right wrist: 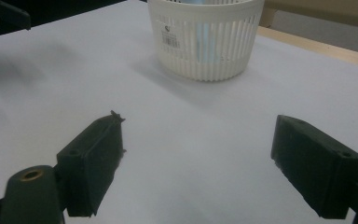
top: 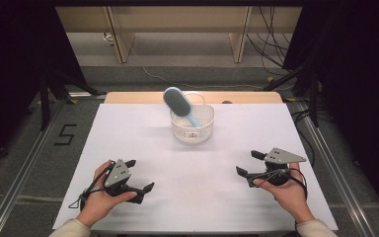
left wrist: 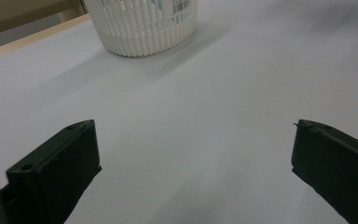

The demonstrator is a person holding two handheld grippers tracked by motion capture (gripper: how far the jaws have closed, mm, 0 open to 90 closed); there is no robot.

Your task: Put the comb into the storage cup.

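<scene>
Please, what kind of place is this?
Probably a recording bench in a lab: a white-covered table inside a dark metal frame, loose cables on the floor, a taped number 5.

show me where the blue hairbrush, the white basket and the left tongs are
Blue hairbrush [top: 177, 101], high view, on its bristle head sticking up out of the basket.
White basket [top: 192, 131], high view, on its slatted front wall.
Left tongs [top: 139, 175], high view, midway between the open jaw tips.
</scene>
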